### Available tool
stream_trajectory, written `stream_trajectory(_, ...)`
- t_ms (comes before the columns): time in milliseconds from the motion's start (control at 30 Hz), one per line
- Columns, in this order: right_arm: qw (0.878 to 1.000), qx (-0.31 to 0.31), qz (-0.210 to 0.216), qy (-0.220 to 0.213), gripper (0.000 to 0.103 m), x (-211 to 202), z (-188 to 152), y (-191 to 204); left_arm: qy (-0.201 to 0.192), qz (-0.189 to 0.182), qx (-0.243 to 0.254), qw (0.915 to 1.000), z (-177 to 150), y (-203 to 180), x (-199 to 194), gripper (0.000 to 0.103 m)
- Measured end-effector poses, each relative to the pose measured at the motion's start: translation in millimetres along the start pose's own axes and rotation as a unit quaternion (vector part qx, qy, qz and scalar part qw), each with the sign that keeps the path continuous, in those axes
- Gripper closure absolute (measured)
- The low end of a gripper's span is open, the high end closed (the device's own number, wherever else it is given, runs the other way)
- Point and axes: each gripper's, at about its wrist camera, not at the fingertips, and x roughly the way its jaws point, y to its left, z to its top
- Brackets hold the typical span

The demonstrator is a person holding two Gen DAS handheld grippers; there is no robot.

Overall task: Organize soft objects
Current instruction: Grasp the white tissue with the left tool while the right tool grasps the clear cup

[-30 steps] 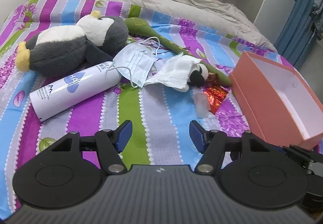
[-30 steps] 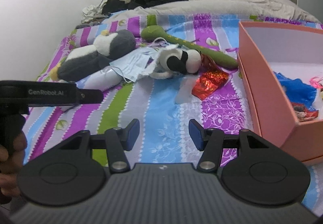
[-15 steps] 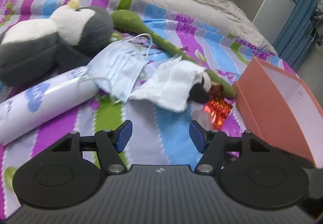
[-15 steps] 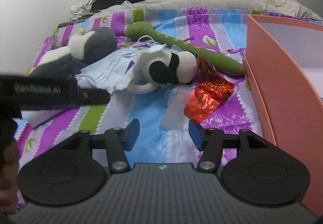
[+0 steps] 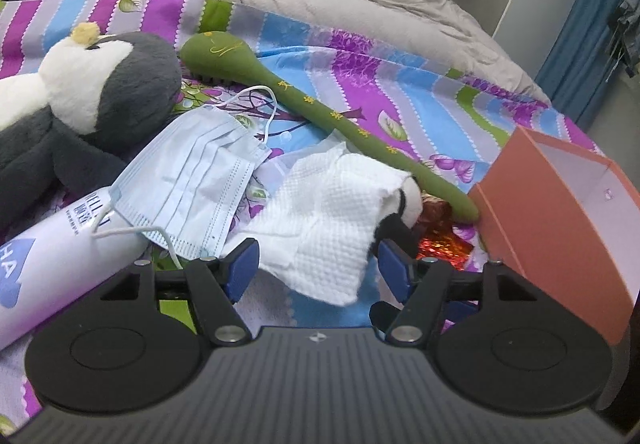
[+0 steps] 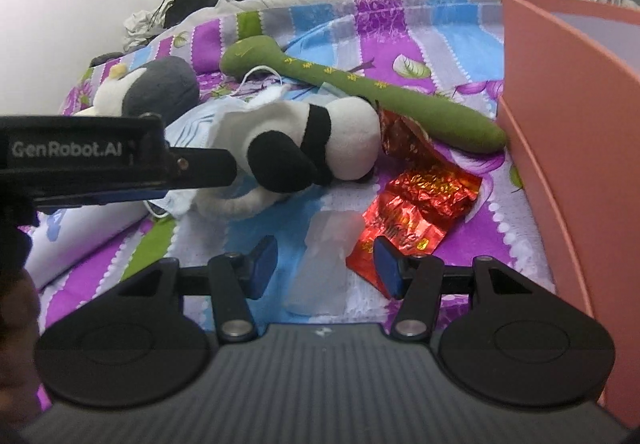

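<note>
Left tongs point(image 5: 318, 264): jaws wide, having just opened a little more; near edge of the white cloth point(image 5: 320, 220) between the blue pads, not pinched.
Right tongs point(image 6: 326, 268): jaws apart at a moderate gap, empty; a clear plastic piece point(image 6: 324, 264) lying on the bed between them, red foil wrapper point(image 6: 416, 212) just beside the right pad.
Near left: white bottle point(image 5: 52, 268) on its side, print only partly legible, "HA" in a blue patch.
Middle: blue face mask point(image 5: 192, 180) draped over the bottle's end; panda plush point(image 6: 316, 146) half under the cloth, touching the wrapper.
Right: pink box point(image 5: 560, 220), open, beside the pile; contents not visible here.
Farther: green plush stick point(image 5: 320, 108) with small yellow marks, unreadable; penguin plush point(image 5: 80, 104) at far left.
Progress: early by the look of it; every soft thing in sight lying loose on the striped bedspread point(image 5: 400, 84), none seen boxed.
Writing: "GenRobot.AI" on the left device, seen from the right wrist.
</note>
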Motion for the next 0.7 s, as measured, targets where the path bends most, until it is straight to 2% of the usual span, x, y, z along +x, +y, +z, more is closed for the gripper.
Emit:
stream_trajectory(100,1.000,-0.002,0.005,0.002,0.051,5,0,0,0.007,0.012,-0.003,0.9999,0,3,11,0.034)
stream_trajectory(167,1.000,-0.002,0.008,0.002,0.059,6,1,-1,0.011,0.016,-0.010,0.9998,0,6,14,0.037)
stream_trajectory(267,1.000,-0.003,0.005,0.003,0.069,6,2,-3,0.010,0.018,-0.017,0.9996,1,7,18,0.052)
stream_trajectory(333,1.000,-0.005,0.006,0.005,0.071,5,3,-3,0.012,0.019,-0.017,0.9996,1,6,19,0.072)
stream_trajectory(400,1.000,-0.006,0.011,0.004,0.072,2,4,-4,0.015,0.025,-0.016,0.9994,0,5,20,0.086)
stream_trajectory(433,1.000,-0.007,0.010,0.004,0.073,1,4,-3,0.016,0.025,-0.017,0.9994,0,5,20,0.090)
stream_trajectory(700,1.000,-0.007,0.011,0.003,0.074,-23,0,1,0.002,0.032,-0.018,0.9993,-3,-7,-5,0.095)
